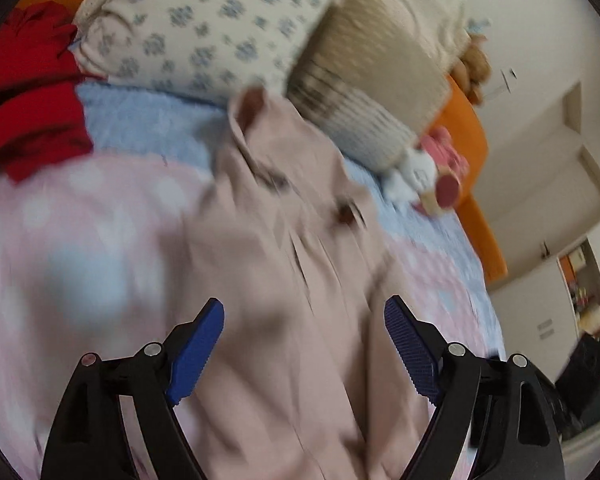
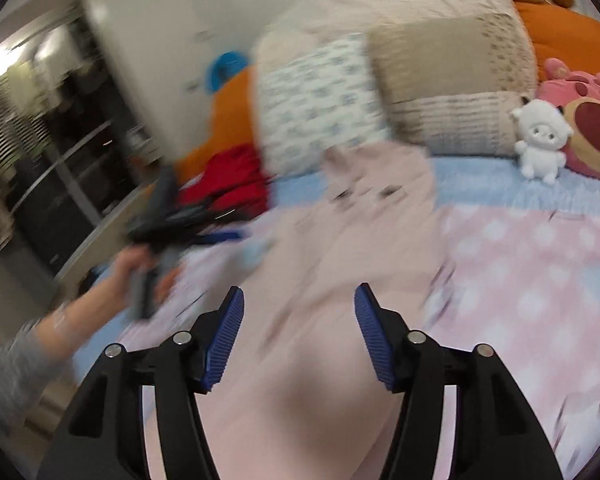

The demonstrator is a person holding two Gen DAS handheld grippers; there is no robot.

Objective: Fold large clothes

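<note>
No readable text, labels, brands or numbers anywhere here; both views are too blurred to make out any lettering.

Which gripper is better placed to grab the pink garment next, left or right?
Marginally the right gripper: open, centred over the pale pink garment, cloth filling the gap between its fingers. The left gripper is also open over it, so either could start. Both views are blurred.

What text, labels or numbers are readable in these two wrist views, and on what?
None readable in either view.
Pink garment: no print or tag legible; dark spots near the collar are blurred.
Floral pillow: pattern only, no lettering.
Black box beside the bed: a green light, no legible marking.
Left gripper and right gripper: no visible markings.
</note>
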